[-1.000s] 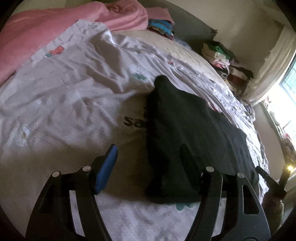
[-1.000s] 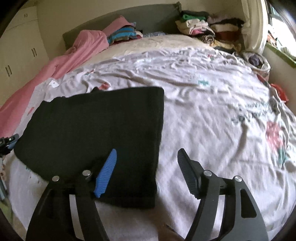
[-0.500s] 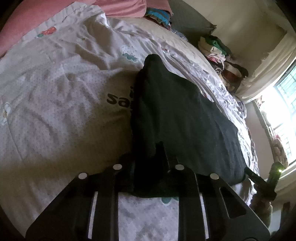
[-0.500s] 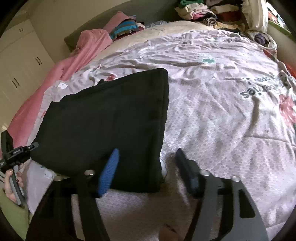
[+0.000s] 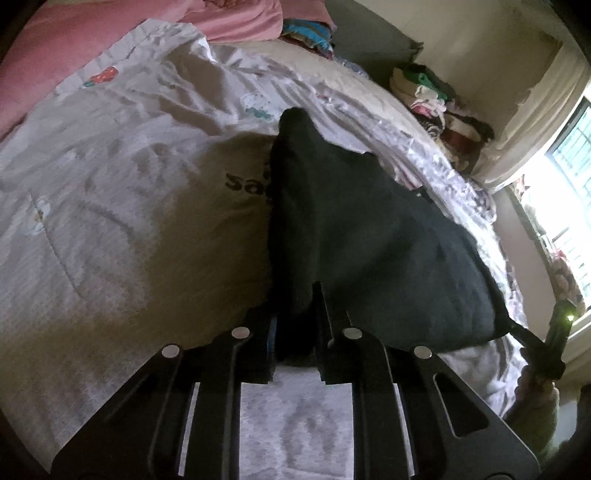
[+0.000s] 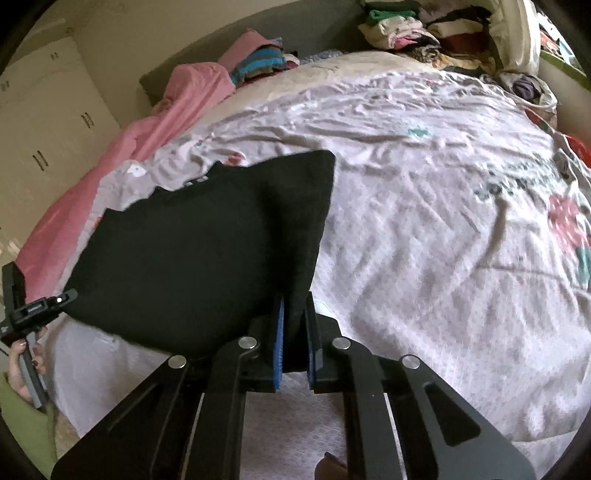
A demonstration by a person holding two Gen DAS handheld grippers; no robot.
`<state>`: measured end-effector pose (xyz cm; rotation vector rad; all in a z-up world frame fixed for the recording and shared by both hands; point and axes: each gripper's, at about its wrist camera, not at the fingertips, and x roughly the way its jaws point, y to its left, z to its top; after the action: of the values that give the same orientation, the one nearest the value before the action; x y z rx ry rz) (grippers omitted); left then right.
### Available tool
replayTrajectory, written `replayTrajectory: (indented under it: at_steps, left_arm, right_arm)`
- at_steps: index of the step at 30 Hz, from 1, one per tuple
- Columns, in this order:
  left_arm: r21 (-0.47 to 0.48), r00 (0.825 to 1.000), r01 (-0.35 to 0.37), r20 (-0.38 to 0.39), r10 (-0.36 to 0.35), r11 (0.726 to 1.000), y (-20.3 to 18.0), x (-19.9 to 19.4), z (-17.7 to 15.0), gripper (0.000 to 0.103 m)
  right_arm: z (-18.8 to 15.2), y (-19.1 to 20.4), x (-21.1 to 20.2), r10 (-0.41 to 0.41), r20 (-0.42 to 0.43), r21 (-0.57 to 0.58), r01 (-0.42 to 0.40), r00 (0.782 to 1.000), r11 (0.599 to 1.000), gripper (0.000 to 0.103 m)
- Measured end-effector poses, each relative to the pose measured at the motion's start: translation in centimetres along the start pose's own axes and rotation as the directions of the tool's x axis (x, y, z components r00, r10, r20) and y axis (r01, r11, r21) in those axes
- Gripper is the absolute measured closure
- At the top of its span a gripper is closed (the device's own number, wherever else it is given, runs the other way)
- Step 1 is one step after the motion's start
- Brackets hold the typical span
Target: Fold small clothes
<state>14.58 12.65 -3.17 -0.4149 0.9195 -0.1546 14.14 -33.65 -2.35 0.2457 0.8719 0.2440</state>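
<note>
A black garment [image 5: 369,240] lies folded on the bed's pale patterned sheet [image 5: 110,221]. My left gripper [image 5: 295,317] is shut on its near left corner, and the near edge is lifted off the sheet. In the right wrist view the same garment [image 6: 207,258] spreads to the left, and my right gripper [image 6: 293,325] is shut on its near right corner between blue pads [image 6: 279,343]. The left gripper also shows in the right wrist view [image 6: 40,306] at the garment's far near corner. The right gripper shows at the left wrist view's right edge [image 5: 550,339].
A pink blanket [image 6: 155,122] lies along the bed's left side. Folded clothes [image 6: 258,64] sit by the headboard and a clothes pile [image 6: 424,33] at the back right. White cupboards [image 6: 48,122] stand left. A window [image 5: 569,173] is on the right.
Both grippers moved in and closed on the garment's near corners, the left first and then the right. The near edge has lifted off the sheet.
</note>
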Motion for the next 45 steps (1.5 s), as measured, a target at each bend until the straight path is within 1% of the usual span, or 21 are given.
replayTrajectory:
  at_steps: [2, 8, 9, 13, 16, 18, 24, 26, 28, 32, 36, 37, 38, 40, 42, 44, 45]
  left_arm:
    - [0.012, 1.0, -0.022, -0.008, 0.022, 1.0, 0.0, 0.4, -0.1, 0.09]
    - [0.054, 0.996, -0.087, 0.001, 0.087, 0.995, -0.4, 0.5, -0.5, 0.085]
    - [0.065, 0.995, -0.1, 0.004, 0.1, 0.993, -0.5, 0.6, -0.6, 0.084]
    - [0.114, 0.986, -0.165, 0.023, 0.164, 0.98, -1.2, 0.6, -1.0, 0.077]
    - [0.14, 0.982, -0.19, 0.029, 0.188, 0.972, -1.7, 0.4, -1.2, 0.077]
    - [0.153, 0.979, -0.202, 0.032, 0.199, 0.967, -1.9, 0.3, -1.3, 0.077]
    - [0.167, 0.976, -0.217, 0.034, 0.214, 0.962, -2.1, 0.3, -1.6, 0.077]
    - [0.169, 0.975, -0.22, 0.034, 0.218, 0.961, -2.3, 0.1, -1.7, 0.077]
    - [0.175, 0.974, -0.227, 0.036, 0.224, 0.958, -2.5, 0.1, -1.8, 0.077]
    - [0.177, 0.974, -0.228, 0.035, 0.225, 0.957, -2.6, 0.0, -2.0, 0.077]
    - [0.182, 0.973, -0.232, 0.035, 0.23, 0.955, -2.8, -0.1, -2.2, 0.077]
    - [0.183, 0.972, -0.233, 0.035, 0.23, 0.955, -2.8, -0.2, -2.3, 0.077]
    - [0.184, 0.972, -0.233, 0.035, 0.23, 0.955, -2.9, -0.3, -2.4, 0.077]
    - [0.184, 0.972, -0.234, 0.033, 0.232, 0.955, -2.9, -0.3, -2.5, 0.077]
    - [0.181, 0.972, -0.233, 0.031, 0.231, 0.956, -2.9, -0.4, -2.6, 0.077]
    - [0.177, 0.973, -0.232, 0.029, 0.231, 0.956, -2.9, -0.4, -2.7, 0.077]
    - [0.177, 0.972, -0.234, 0.03, 0.233, 0.956, -2.9, -0.6, -2.8, 0.076]
  right_arm:
    - [-0.5, -0.1, 0.4, -0.014, -0.007, 0.007, 0.014, 1.0, 1.0, 0.094]
    - [-1.0, 0.3, 0.5, -0.067, 0.001, -0.019, 0.067, 0.998, 0.998, 0.091]
    - [-1.0, 0.4, 0.6, -0.077, 0.002, -0.025, 0.077, 0.997, 0.997, 0.091]
    - [-1.3, 0.8, 0.6, -0.116, 0.015, -0.043, 0.116, 0.993, 0.992, 0.088]
    - [-1.4, 1.1, 0.7, -0.131, 0.019, -0.051, 0.132, 0.991, 0.99, 0.086]
    - [-1.4, 1.1, 0.6, -0.138, 0.019, -0.053, 0.139, 0.99, 0.989, 0.083]
    - [-1.5, 1.0, 0.3, -0.152, 0.017, -0.044, 0.153, 0.988, 0.987, 0.075]
    - [-1.5, 1.0, 0.2, -0.164, 0.02, -0.048, 0.165, 0.986, 0.985, 0.07]
    - [-1.6, 1.0, 0.1, -0.169, 0.021, -0.047, 0.17, 0.985, 0.984, 0.068]
    - [-1.8, 0.9, -0.3, -0.175, 0.025, -0.044, 0.176, 0.984, 0.983, 0.059]
    - [-1.8, 0.9, -0.5, -0.176, 0.028, -0.042, 0.177, 0.984, 0.983, 0.053]
    - [-1.8, 0.9, -0.6, -0.179, 0.031, -0.043, 0.18, 0.983, 0.983, 0.048]
    - [-1.9, 0.9, -0.7, -0.18, 0.034, -0.044, 0.182, 0.983, 0.982, 0.046]
    - [-2.0, 1.0, -0.9, -0.179, 0.036, -0.046, 0.18, 0.983, 0.983, 0.046]
    - [-2.0, 1.0, -0.9, -0.176, 0.036, -0.046, 0.178, 0.984, 0.983, 0.043]
    - [-2.1, 1.2, -1.1, -0.174, 0.041, -0.052, 0.176, 0.984, 0.983, 0.036]
    - [-2.1, 1.2, -1.2, -0.175, 0.045, -0.055, 0.177, 0.984, 0.983, 0.035]
